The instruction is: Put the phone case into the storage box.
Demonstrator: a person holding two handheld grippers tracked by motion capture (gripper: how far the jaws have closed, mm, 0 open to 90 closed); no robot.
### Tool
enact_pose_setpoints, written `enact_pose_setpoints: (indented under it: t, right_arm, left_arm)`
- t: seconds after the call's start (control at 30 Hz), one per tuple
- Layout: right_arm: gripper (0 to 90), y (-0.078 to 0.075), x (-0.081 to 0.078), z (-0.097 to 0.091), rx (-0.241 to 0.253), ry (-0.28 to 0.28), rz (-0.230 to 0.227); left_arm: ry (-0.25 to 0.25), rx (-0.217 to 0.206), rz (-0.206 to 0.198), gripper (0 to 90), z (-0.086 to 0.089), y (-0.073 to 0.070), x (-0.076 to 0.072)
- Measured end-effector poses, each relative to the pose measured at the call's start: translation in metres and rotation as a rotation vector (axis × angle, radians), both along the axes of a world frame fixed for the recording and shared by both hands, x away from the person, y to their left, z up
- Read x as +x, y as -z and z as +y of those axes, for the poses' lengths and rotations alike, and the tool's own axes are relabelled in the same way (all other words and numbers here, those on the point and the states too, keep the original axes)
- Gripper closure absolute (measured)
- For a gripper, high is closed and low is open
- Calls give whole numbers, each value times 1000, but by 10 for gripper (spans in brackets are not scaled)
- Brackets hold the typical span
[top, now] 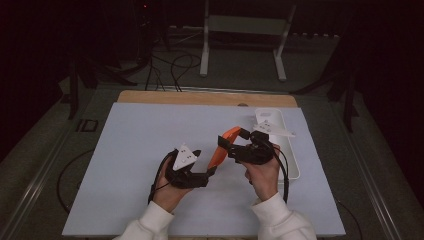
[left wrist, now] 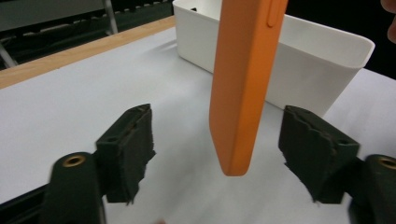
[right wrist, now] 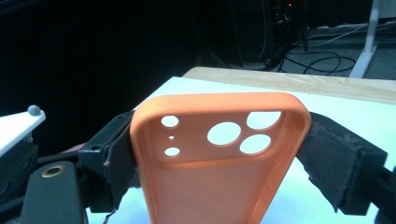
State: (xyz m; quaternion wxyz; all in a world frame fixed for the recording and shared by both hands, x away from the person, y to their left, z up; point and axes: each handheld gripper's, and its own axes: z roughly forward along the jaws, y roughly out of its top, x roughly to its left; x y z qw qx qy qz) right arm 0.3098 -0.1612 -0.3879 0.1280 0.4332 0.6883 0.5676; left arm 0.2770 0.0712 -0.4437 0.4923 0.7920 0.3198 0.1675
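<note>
Orange phone case (right wrist: 219, 163) clamped in right tool (right wrist: 219, 154), left tool (left wrist: 219, 158) wide open

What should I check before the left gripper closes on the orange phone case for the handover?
1. Right gripper clamps the phone case by both edges: ok.
2. Left gripper open: ok.
3. Case's lower end between the left jaws, touching neither: ok.
4. Case centred between them: not ok, it sits nearer the right-hand pad.
5. White bin behind, apart from the jaws: ok.
6. Firmness of right gripper's hold: cannot tell.

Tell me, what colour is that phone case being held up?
Orange, plain all over; the phone case shows best in the right gripper view.
</note>
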Motion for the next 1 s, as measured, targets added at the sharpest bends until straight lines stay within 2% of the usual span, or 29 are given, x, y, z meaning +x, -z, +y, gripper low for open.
enact_pose_setpoints:
  t: [0.07,0.1,0.13,0.47,0.8,1.0]
  right_arm:
    - [169,0,0,0,-2,1,-1]
    - [169,0,0,0,-2,1,-1]
    - [168,-1,0,-1,-7,3,-4]
    - [168,-3,0,-5,-13,14,-14]
    - [168,-6,-1,-9,-29,25,-24]
    - [169,-8,-1,-8,-44,28,-38]
  left_arm:
    - [0,0,0,222,0,0,0]
    - [-13,6,-15,184,2,-1,-1]
    - [-11,5,-17,184,3,-2,-1]
    - [-35,-17,-7,49,15,-8,1]
    - [-82,-22,-4,19,33,-13,3]
    - [-93,-27,-7,10,44,-15,3]
